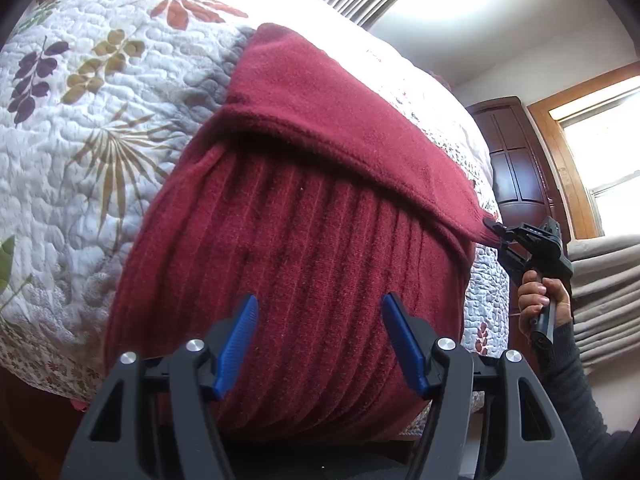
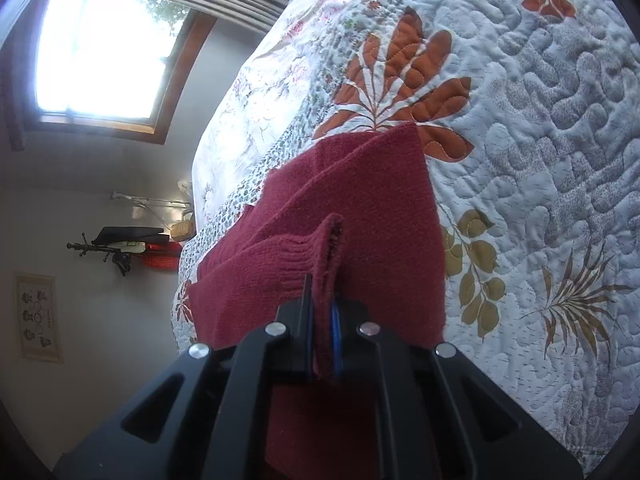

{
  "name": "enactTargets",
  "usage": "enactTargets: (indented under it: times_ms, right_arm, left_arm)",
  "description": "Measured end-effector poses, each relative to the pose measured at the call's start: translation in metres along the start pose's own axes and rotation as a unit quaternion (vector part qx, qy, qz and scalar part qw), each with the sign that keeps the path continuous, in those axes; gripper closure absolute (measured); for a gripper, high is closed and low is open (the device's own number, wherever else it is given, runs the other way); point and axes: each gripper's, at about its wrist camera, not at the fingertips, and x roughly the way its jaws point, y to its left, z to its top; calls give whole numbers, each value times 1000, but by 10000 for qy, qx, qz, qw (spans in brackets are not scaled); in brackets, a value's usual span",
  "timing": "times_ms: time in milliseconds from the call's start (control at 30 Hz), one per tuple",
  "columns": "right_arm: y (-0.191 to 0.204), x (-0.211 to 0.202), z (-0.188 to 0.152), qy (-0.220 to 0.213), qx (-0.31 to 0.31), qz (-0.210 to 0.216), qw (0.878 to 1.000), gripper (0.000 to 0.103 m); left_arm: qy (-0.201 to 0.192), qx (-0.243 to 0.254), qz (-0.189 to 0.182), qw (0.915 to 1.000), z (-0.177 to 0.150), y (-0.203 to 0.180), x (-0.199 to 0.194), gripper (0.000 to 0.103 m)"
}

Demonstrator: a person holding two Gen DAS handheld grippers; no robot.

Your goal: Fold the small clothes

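sweater: a dark red knit sweater (image 1: 304, 248) lies on a bed, ribbed body nearest the left camera, one sleeve (image 1: 340, 120) folded across its upper part.
bed: covered by a white quilt (image 1: 80, 128) stitched in wavy lines and printed with rust, olive and purple leaves.
left gripper: the left gripper (image 1: 318, 344) hangs over the ribbed body with its blue-padded fingers (image 1: 240, 340) spread wide and nothing between them.
right gripper: the right gripper (image 2: 322, 320) is pinched tight on the sleeve's ribbed cuff (image 2: 316, 256), which stands up between the fingers.
left view only: shows the right gripper (image 1: 494, 226) from outside, at the sweater's right edge gripping the cuff tip, with a hand (image 1: 540, 296) in a dark sleeve around its handle; also a dark wooden cabinet (image 1: 516, 152) past the bed.
right view only: shows the cuff's open end close up, the folded layers of sweater (image 2: 360, 208) beyond it, a bright window (image 2: 100, 48) in a wooden frame, and a framed picture (image 2: 38, 316) on a grey wall.
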Motion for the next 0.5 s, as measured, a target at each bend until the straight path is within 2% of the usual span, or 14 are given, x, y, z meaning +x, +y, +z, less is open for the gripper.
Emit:
enactTargets:
  times_ms: [167, 267, 333, 367, 433, 500]
  right_arm:
    - [-5, -6, 6, -132, 104, -50, 9998, 97]
    - [-27, 11, 0, 290, 302, 28, 9991, 96]
    - [-41, 11, -3, 315, 537, -20, 9981, 77]
    - [-48, 6, -4, 212, 700, 60, 9973, 72]
    - [-59, -4, -6, 86, 861, 175, 9961, 69]
    - [-60, -6, -7, 163, 845, 240, 9960, 69]
  left_arm:
    - [4, 19, -15, 10000, 2, 1, 3, 38]
    - [17, 57, -40, 10000, 2, -3, 5, 38]
    - [45, 67, -33, 10000, 2, -5, 6, 38]
    - [42, 58, -33, 10000, 2, -5, 6, 38]
    - [41, 9, -29, 10000, 2, -3, 4, 38]
    - [57, -20, -3, 10000, 0, -2, 6, 38]
